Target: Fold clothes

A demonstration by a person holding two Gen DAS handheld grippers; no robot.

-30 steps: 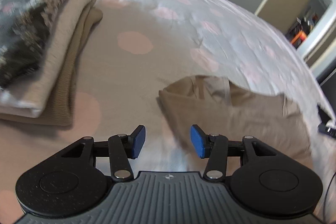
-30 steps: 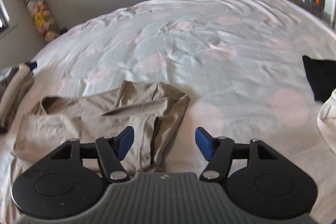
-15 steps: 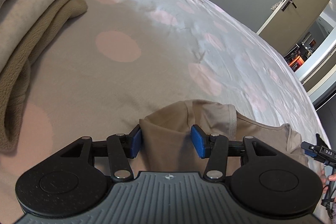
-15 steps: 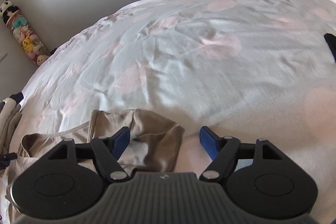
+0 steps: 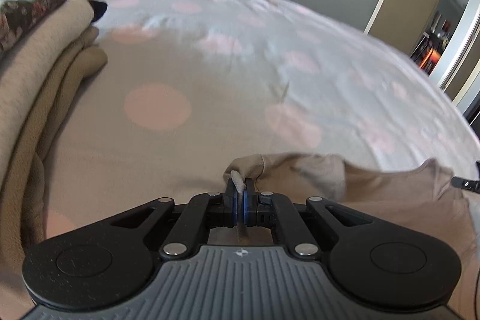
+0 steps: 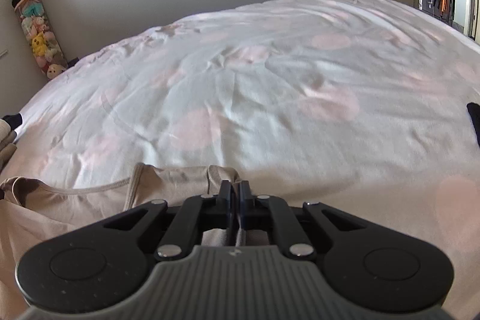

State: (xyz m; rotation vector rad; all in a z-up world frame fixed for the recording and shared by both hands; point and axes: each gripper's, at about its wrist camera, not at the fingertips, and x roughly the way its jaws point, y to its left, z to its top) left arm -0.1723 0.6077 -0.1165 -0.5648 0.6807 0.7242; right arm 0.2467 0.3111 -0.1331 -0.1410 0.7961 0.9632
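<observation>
Both corners pinched. Left gripper clamped tight on a bunched corner of the tan garment, a ridge of cloth standing up between the blue pads; jaws just brought together from well apart, with the fabric caught between them. Right gripper likewise just closed, on the opposite corner of the same tan garment, a thin fold of cloth showing in the narrow slit between the pads.

Garment lying mostly flat near the front edge of the bed, spread sideways between the two grippers, neckline seam visible in the right wrist view. Not yet lifted: cloth resting on the spotted bedspread, only the pinched corners puckered up.

Toward the left edge of the bed, a stack of folded clothes, beige pieces with a dark patterned one on top, seemingly finished work. At the right edge, a scrap of dark cloth, too little in view to say whether folded or waiting.

Judged stage: some items done and stacked, this one gripped but with no fold made. Left to do here, probably: raise both corners, carry them over to meet the opposite side, smooth, fold again, move to the stack. Possibly more pieces after that.
</observation>
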